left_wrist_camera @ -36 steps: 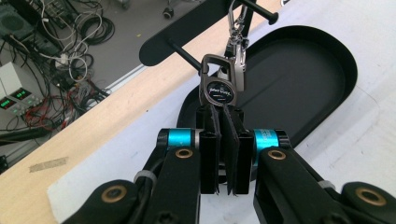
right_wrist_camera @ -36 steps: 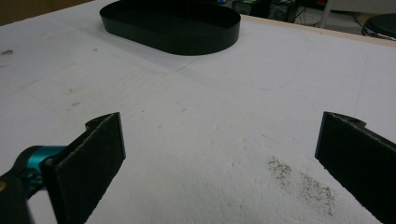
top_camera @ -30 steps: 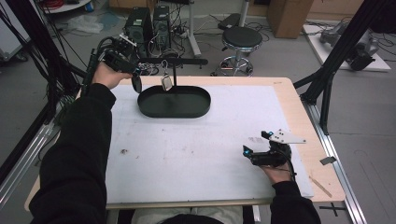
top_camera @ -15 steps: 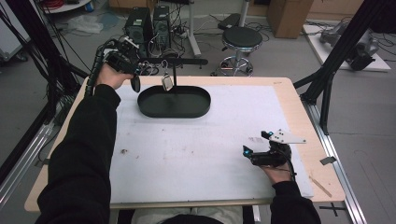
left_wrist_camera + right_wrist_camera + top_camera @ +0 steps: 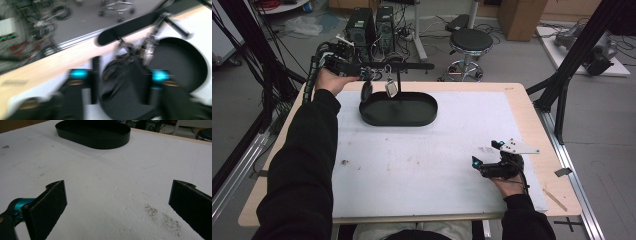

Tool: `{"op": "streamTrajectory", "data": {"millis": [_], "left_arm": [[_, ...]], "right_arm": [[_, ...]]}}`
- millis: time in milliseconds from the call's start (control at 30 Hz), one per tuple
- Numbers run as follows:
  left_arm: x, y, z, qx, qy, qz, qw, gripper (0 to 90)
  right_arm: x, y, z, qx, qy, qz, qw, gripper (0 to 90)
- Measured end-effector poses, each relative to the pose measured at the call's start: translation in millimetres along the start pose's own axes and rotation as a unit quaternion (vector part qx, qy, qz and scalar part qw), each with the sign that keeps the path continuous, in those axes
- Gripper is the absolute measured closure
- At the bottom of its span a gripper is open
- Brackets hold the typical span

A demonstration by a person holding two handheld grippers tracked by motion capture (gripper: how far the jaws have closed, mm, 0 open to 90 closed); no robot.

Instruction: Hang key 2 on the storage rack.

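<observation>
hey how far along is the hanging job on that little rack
Done: one silvery item already hangs from the rack's bar over the black tray. In hand: the left gripper holds a dark item up by the bar's left end, not clearly hooked. The right gripper rests open on the table.

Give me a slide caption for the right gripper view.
Right gripper open, resting low over the white mat, black oval tray ahead.

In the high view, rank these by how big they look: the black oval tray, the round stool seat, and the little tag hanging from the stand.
1. Black oval tray, clearly the largest.
2. Round stool seat; it stands farther from the camera, so its true size may be understated.
3. Hanging tag, by far the smallest.
</observation>
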State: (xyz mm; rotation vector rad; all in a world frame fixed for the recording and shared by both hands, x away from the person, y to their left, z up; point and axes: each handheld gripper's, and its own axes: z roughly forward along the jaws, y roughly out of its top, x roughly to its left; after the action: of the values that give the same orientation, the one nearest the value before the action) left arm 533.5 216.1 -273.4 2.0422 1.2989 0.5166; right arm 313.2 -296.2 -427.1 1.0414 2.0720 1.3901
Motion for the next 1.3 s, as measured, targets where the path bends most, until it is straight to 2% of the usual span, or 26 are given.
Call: {"op": "streamTrajectory", "data": {"millis": [33, 100, 133, 233, 467, 633, 700, 867, 1033, 1300], "left_arm": [[0.9, -2.1, 1.2, 0.022, -0.009, 0.005, 0.9997, 26.0], [1.7, -7.6, 3.1, 0.056, -0.024, 0.020, 0.9979, 13.1], [1.9, -10.7, 2.7, 0.063, -0.031, 0.019, 0.9974, 7.7], [3.2, -19.0, 0.0, 0.053, -0.043, 0.012, 0.9976, 1.7], [5.2, -32.0, -10.0, 0.018, -0.068, 0.017, 0.9974, 1.7], [8.5, -43.9, -17.9, -0.013, -0.074, 0.019, 0.9970, 1.7], [9.9, -50.0, -20.6, -0.027, -0.072, 0.010, 0.9970, 1.7], [12.9, -65.6, -28.1, -0.051, -0.077, 0.006, 0.9957, 1.7], [14.2, -79.4, -32.2, -0.065, -0.074, 0.008, 0.9951, 1.7], [13.0, -96.5, -34.4, -0.076, -0.082, 0.013, 0.9937, 1.7]], "right_arm": [[-0.1, 0.1, 0.0, 0.001, 0.001, 0.000, 1.0000, 0.8], [0.1, 0.0, 0.3, 0.001, 0.001, -0.001, 1.0000, 0.8], [0.5, -0.1, 0.3, -0.001, 0.001, -0.002, 1.0000, 0.8], [1.0, 0.3, 0.5, -0.001, 0.000, -0.004, 1.0000, 0.8], [1.3, 0.8, 1.9, 0.002, 0.000, -0.003, 1.0000, 0.8], [1.3, 0.6, 1.9, 0.003, -0.001, -0.003, 1.0000, 0.8], [1.5, 0.5, 1.8, 0.003, -0.001, -0.003, 1.0000, 0.8], [1.8, 0.4, 1.2, 0.002, -0.002, -0.002, 1.0000, 0.8], [1.6, 0.2, 1.7, 0.004, -0.002, -0.003, 1.0000, 0.8], [2.0, 0.1, 1.7, 0.006, -0.001, -0.002, 1.0000, 0.8]]}}
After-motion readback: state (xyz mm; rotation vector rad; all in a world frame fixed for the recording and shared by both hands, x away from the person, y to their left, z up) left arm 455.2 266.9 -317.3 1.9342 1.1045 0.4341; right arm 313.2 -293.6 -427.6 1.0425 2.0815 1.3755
